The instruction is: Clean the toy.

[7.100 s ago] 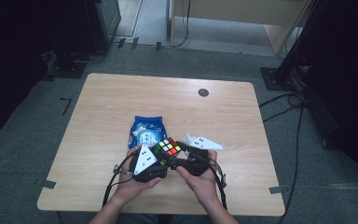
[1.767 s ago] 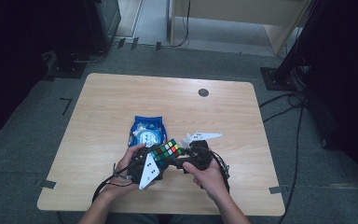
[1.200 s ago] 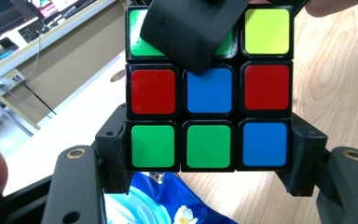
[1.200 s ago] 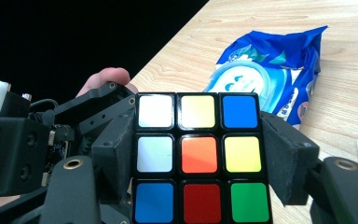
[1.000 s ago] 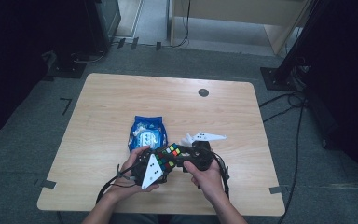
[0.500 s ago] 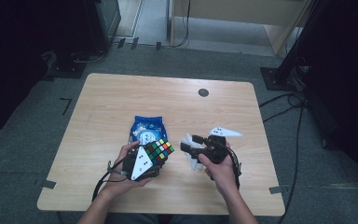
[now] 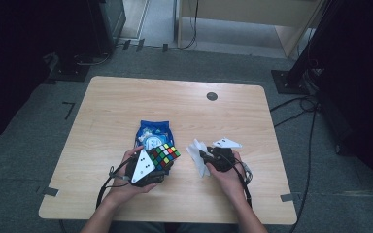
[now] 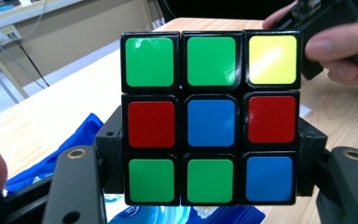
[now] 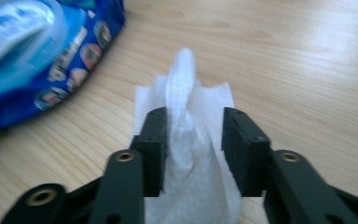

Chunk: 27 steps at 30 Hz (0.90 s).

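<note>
A scrambled Rubik's cube [image 7: 164,156] is held just above the table, and my left gripper [image 7: 161,164] is shut on its two sides. The left gripper view faces its green, red, blue and yellow stickers [image 8: 211,116], with the black pads [image 8: 114,154] pressing the lower layers. A crumpled white wipe [image 7: 197,151] lies on the wood to the right. My right gripper [image 7: 204,158] is down over the wipe. Its jaws have just been closing and now straddle a raised fold of the wipe [image 9: 184,93]; a gap remains at one pad [image 9: 237,140].
A blue pack of wet wipes [image 7: 153,133] lies flat just beyond the cube, at the upper left of the right gripper view [image 9: 37,51]. The wooden table [image 7: 175,102] has a small black round spot [image 7: 212,96] near its far edge. Cables trail off the near edge.
My right gripper has left the cube, moved right and down onto the white wipe, and its jaws have narrowed around a fold. The left gripper keeps the cube almost in place.
</note>
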Tool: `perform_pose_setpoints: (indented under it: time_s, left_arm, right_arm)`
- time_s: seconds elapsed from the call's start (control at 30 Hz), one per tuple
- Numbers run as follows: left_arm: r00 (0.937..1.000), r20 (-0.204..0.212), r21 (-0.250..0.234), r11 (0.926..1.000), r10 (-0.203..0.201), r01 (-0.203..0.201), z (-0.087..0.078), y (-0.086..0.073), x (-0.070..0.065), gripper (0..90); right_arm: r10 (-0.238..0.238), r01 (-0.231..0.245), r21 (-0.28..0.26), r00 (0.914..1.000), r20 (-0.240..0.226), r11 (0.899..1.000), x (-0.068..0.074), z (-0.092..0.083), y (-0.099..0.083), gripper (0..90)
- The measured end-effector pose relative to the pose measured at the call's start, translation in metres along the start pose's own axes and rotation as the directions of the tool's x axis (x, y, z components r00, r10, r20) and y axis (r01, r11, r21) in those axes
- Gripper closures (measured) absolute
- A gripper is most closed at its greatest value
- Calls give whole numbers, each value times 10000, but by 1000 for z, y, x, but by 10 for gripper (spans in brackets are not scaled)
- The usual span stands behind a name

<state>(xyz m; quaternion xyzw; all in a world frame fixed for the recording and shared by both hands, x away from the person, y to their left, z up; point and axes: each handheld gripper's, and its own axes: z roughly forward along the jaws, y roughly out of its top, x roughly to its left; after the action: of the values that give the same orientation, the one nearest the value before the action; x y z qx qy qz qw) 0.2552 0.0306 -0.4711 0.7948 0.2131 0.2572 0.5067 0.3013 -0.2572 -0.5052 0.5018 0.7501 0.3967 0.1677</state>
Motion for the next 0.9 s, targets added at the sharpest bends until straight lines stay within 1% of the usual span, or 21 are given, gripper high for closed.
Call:
perform_pose_setpoints:
  time_s: [0.07, 0.13, 0.17, 0.2, 0.27, 0.33, 0.4, 0.43, 0.5, 0.53, 0.6, 0.63, 0.67, 0.7, 0.77, 0.8, 0.9]
  left_arm:
    - [9999, 46, -27, 9999, -138, 138, 0, 0, 1, 338]
    - [9999, 51, -21, 9999, -149, 149, 0, 0, 1, 339]
    - [9999, 66, -17, 9999, -156, 156, 0, 0, 1, 338]
    - [9999, 68, -16, 9999, -150, 150, 0, 0, 0, 339]
    - [9999, 94, -15, 9999, -134, 135, 1, 0, 0, 338]
    - [9998, 142, 11, 9999, -115, 114, 1, 0, -1, 338]
    - [9998, 169, 6, 9999, -138, 138, 2, -1, -2, 338]
    - [9998, 177, 42, 9999, -130, 129, 3, -1, -2, 338]
    - [9997, 205, 45, 9999, -146, 145, 4, -1, -3, 339]
    - [9996, 225, 51, 9999, -144, 143, 4, -1, -4, 338]
    - [9995, 292, 60, 9999, -121, 119, 4, -1, -6, 338]
    - [9994, 334, 27, 10000, -85, 84, 5, 0, -7, 339]
    - [9992, 382, -5, 10000, -89, 89, 5, 0, -9, 338]
    - [9991, 430, -50, 10000, -53, 55, 5, 1, -11, 338]
    - [9985, 541, -121, 9999, 3, 4, 5, 3, -14, 339]
    - [9983, 590, -178, 9998, 27, -17, 5, 4, -15, 339]
    - [9974, 714, -289, 9996, 86, -66, 4, 5, -18, 339]
  right_arm:
    - [-120, 115, 343, 9998, 138, 9993, 0, 3, -2, 727]
    - [-424, 405, 579, 9986, 331, 9975, 1, 5, -5, 845]
    - [-470, 455, 465, 9984, 306, 9979, 1, 4, -5, 879]
    - [-417, 410, 394, 9990, 161, 9984, 2, 2, -5, 888]
    - [-350, 350, -39, 9993, -117, 9994, 5, -5, -1, 895]
    - [-481, 443, -681, 9973, -557, 9967, 13, -18, 8, 895]
    - [-780, 633, -1468, 9923, -966, 9871, 26, -34, 19, 895]
    - [-949, 705, -1877, 9877, -1244, 9797, 34, -43, 25, 896]
    - [-1360, 873, -2652, 9758, -1712, 9602, 50, -61, 35, 895]
    - [-1555, 911, -2963, 9671, -2014, 9507, 58, -69, 39, 895]
    - [-1930, 931, -3520, 9460, -2603, 9314, 73, -81, 45, 895]
    - [-2104, 969, -3665, 9355, -2838, 9253, 79, -85, 46, 895]
    - [-2177, 929, -3745, 9266, -3066, 9226, 84, -87, 47, 895]
    - [-2226, 894, -3805, 9201, -3223, 9204, 88, -89, 47, 895]
    - [-2331, 946, -3902, 9166, -3250, 9159, 93, -88, 46, 894]
    - [-2288, 916, -3813, 9150, -3322, 9199, 95, -86, 45, 894]
    - [-2096, 777, -3608, 9157, -3428, 9294, 94, -76, 40, 894]
